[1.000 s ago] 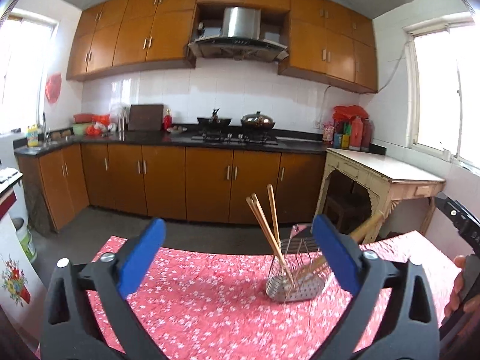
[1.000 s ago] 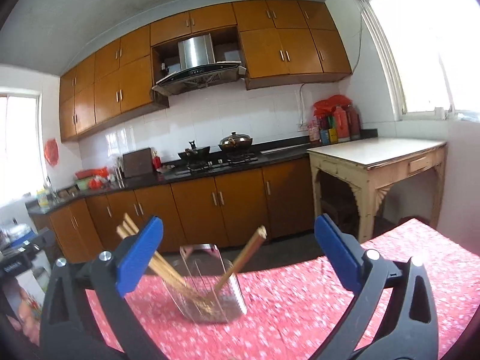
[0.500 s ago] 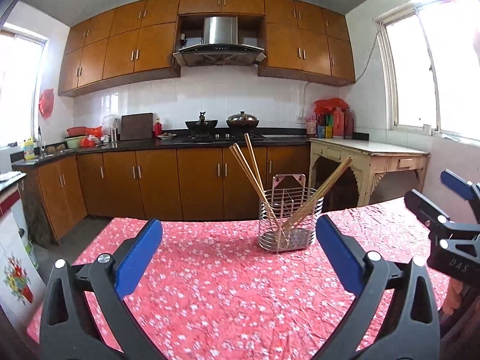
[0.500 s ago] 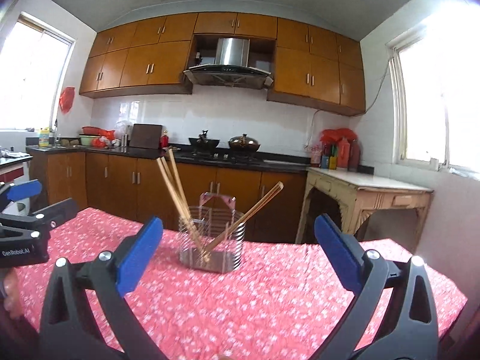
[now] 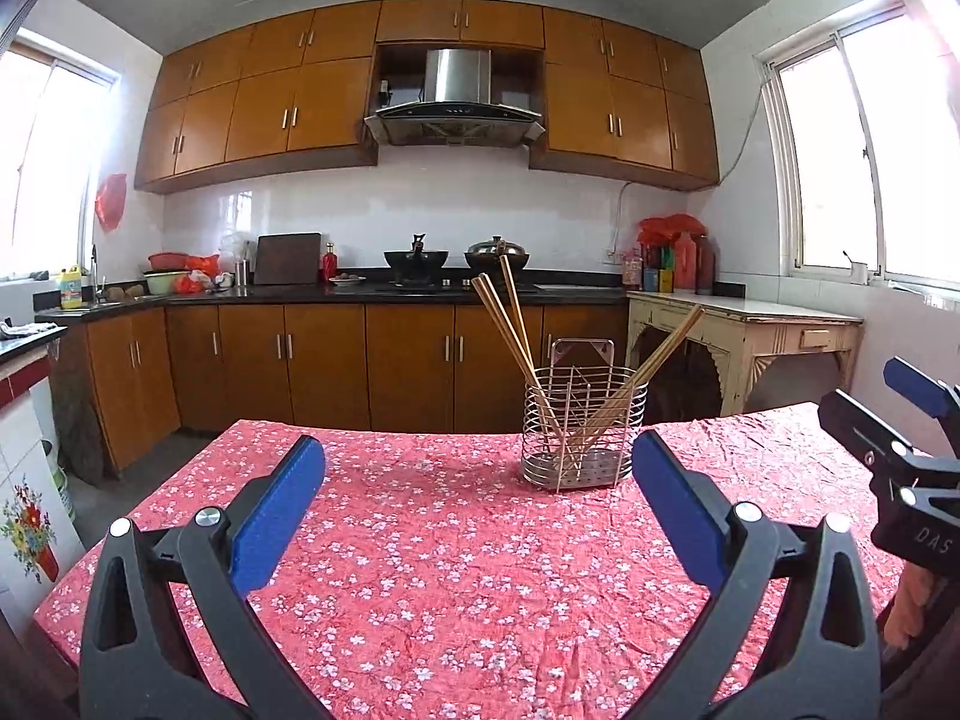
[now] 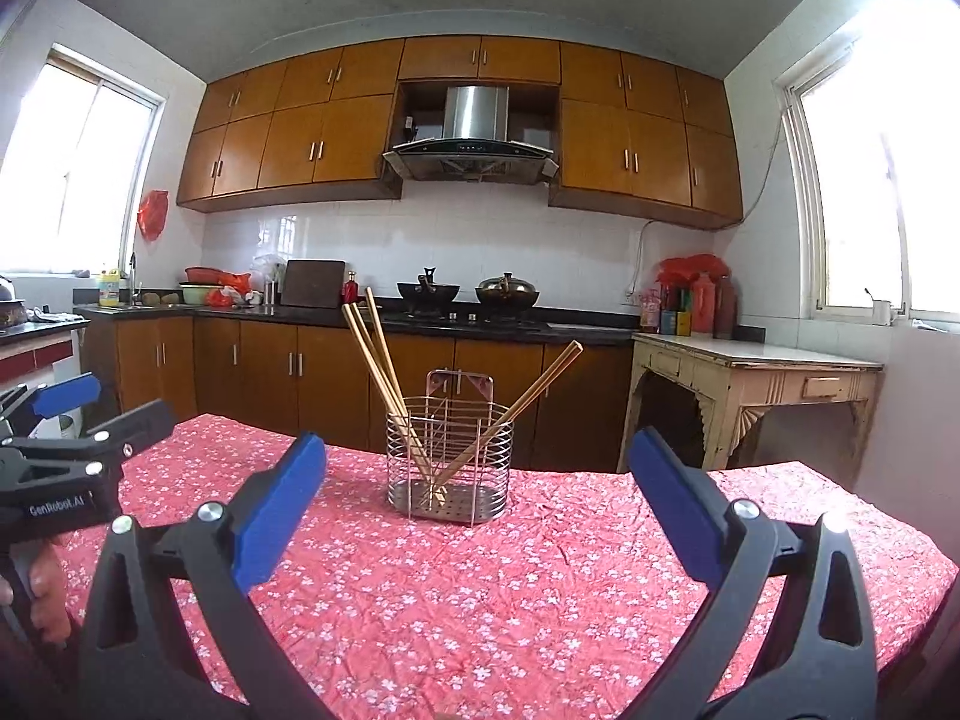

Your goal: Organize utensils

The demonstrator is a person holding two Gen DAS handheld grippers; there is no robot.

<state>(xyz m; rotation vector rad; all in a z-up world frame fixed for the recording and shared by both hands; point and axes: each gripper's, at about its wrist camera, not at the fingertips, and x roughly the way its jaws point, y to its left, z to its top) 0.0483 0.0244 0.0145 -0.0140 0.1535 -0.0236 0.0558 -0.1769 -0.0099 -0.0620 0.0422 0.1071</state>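
A wire utensil holder [image 5: 584,427] [image 6: 449,459] stands upright near the far edge of the table. Wooden chopsticks [image 5: 514,336] [image 6: 378,372] lean out of it, several to the left and one [image 5: 657,354] [image 6: 528,396] to the right. My left gripper [image 5: 477,480] is open and empty, well short of the holder, which sits a little right of its centre. My right gripper [image 6: 477,483] is open and empty too, with the holder ahead between its fingers and some way off. Each gripper shows at the edge of the other's view.
A red floral tablecloth [image 5: 456,570] [image 6: 540,564] covers the table, whose edges fall off left, right and far. Beyond it lie kitchen cabinets [image 5: 336,360], a stove with pots [image 5: 456,261] and a cream side table [image 5: 750,330]. A hand [image 6: 42,594] holds the left gripper.
Both grippers have levelled out and pulled back from the holder, which now appears upright and farther away. Both stay open.
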